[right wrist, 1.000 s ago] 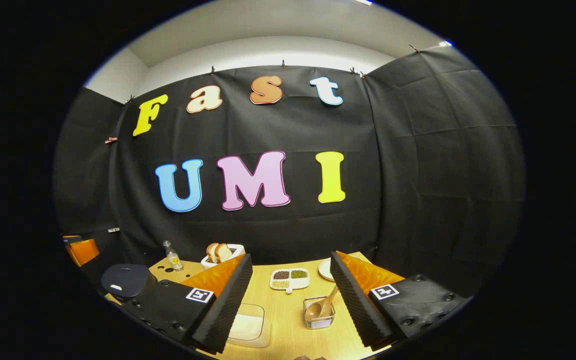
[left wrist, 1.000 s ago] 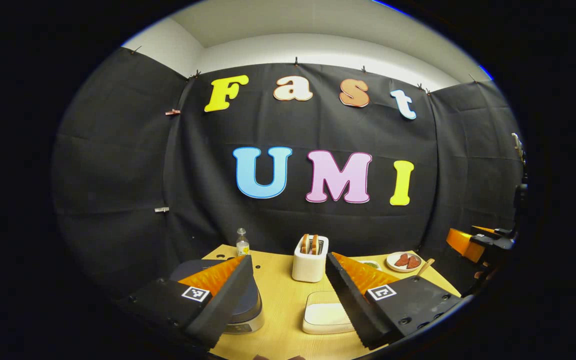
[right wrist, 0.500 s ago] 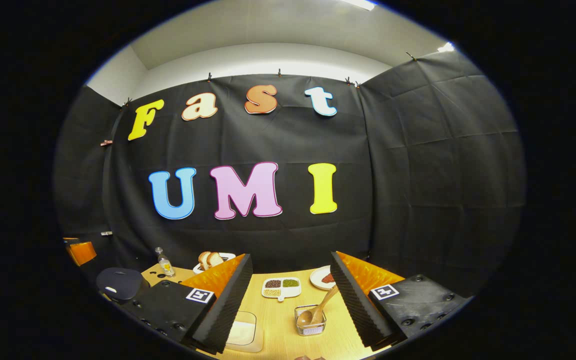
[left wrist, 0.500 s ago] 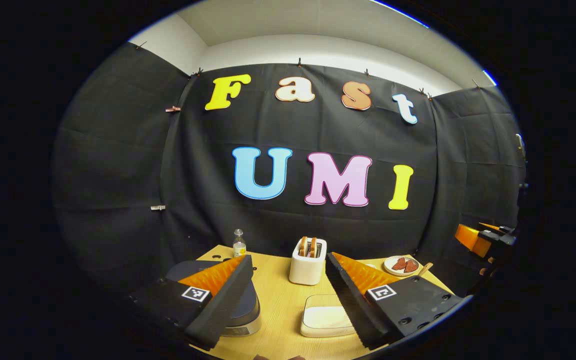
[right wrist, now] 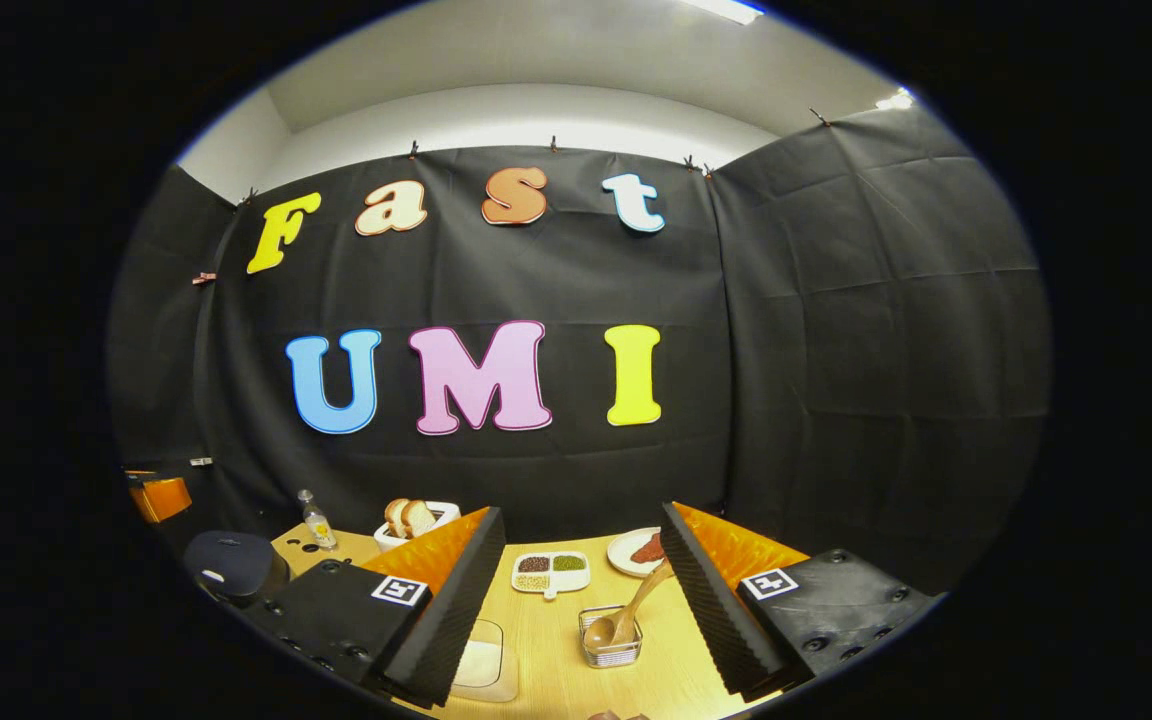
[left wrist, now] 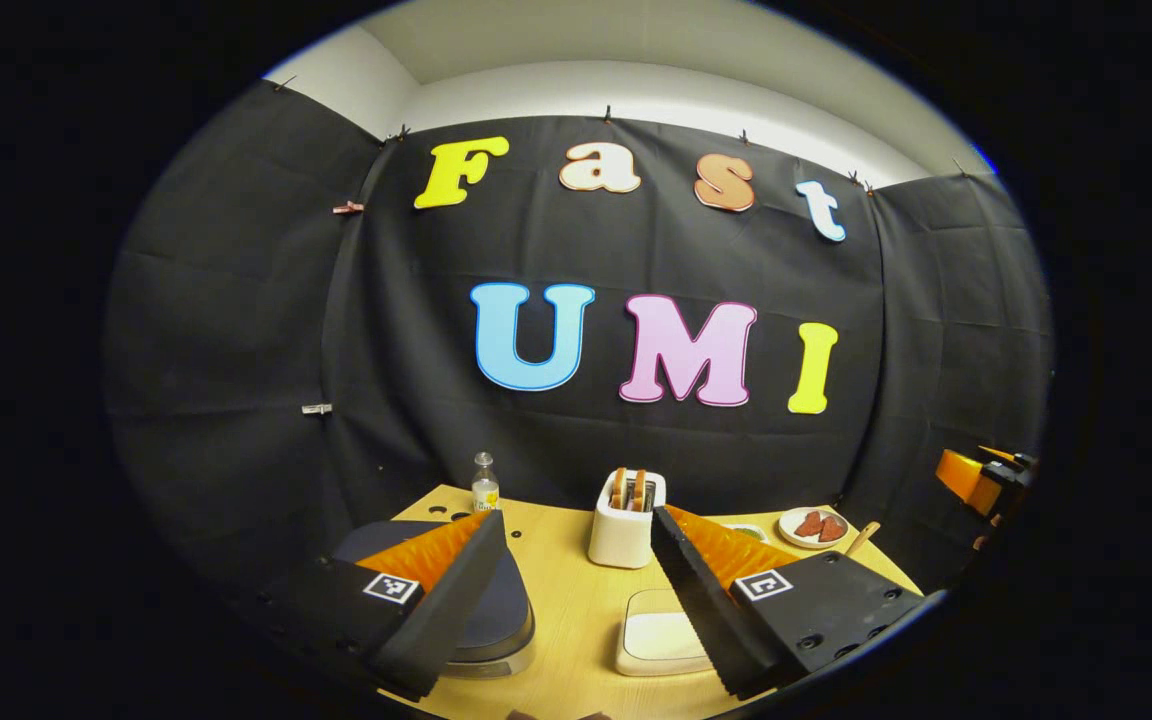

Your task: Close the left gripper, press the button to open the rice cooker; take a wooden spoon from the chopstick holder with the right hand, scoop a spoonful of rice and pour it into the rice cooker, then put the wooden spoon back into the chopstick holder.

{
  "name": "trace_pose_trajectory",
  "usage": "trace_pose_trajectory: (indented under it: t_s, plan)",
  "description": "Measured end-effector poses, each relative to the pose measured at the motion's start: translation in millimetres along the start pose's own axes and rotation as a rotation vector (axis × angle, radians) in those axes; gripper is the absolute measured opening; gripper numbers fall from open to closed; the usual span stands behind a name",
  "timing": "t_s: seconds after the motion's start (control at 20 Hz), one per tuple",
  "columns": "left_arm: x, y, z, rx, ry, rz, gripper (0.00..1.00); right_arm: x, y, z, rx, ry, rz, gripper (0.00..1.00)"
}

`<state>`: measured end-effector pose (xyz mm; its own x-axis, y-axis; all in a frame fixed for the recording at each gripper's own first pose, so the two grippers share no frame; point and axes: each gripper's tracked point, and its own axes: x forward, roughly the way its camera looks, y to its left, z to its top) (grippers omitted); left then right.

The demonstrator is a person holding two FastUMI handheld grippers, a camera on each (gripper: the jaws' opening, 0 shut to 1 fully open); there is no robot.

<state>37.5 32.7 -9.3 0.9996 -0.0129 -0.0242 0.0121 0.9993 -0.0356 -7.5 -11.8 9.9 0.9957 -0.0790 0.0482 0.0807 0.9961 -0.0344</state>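
Observation:
The rice cooker [left wrist: 506, 612] is a dark, lidded pot at the table's near left, partly behind one finger of my left gripper [left wrist: 576, 518], which is open and empty above the table. In the right gripper view the rice cooker [right wrist: 231, 563] sits far left with its lid down. A wire chopstick holder [right wrist: 611, 645] holds the wooden spoon [right wrist: 628, 612], handle leaning up to the right. My right gripper [right wrist: 581, 515] is open and empty, with the holder below and between its fingers. A white box of rice [left wrist: 661, 640] lies near the front; the same box [right wrist: 484, 665] sits beside the holder.
A white toaster [left wrist: 624, 520] with bread stands mid-table and a small bottle [left wrist: 484, 487] at the back left. A divided dish of grains [right wrist: 550, 572] and a plate [right wrist: 636, 552] with red food lie behind the holder. The other gripper [left wrist: 981, 480] hangs at the far right.
Both views have drifted a little: in the right gripper view the holder and dishes slid left and down. Both grippers stay open and hold nothing.

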Motion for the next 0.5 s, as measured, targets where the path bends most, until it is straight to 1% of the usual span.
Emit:
trace_pose_trajectory:
  t_s: [0.1,0.2,0.25,0.3,0.35,0.4,0.45,0.5]
  plan:
    - [5.7,11.3,-2.1,-0.005,0.014,0.01,0.99,-0.9,3.7,-2.7,-0.008,0.004,0.005,0.98]
    - [11.5,23.2,-11.7,-0.021,0.056,0.01,0.99,-1.7,7.4,-7.0,-0.01,0.011,0.01,0.98]
    - [13.7,32.5,-14.1,-0.024,0.072,0.022,0.98,-1.5,10.5,-9.2,-0.007,0.018,0.015,0.98]
    - [16.2,44.9,-14.7,-0.027,0.088,0.037,0.95,-2.2,13.2,-11.6,-0.004,0.023,0.021,0.98]
    - [18.1,54.1,-15.8,-0.032,0.106,0.042,0.93,-3.1,15.9,-14.4,-0.003,0.029,0.026,1.0]
    - [19.3,61.3,-20.8,-0.037,0.129,0.044,0.85,-3.1,18.1,-18.2,-0.004,0.036,0.032,1.0]
    - [20.5,70.5,-25.2,-0.043,0.151,0.052,0.8,-4.2,20.5,-20.5,-0.009,0.043,0.038,1.0]
    - [21.1,81.4,-29.6,-0.05,0.174,0.062,0.68,-4.2,20.7,-22.7,-0.016,0.05,0.039,1.0]
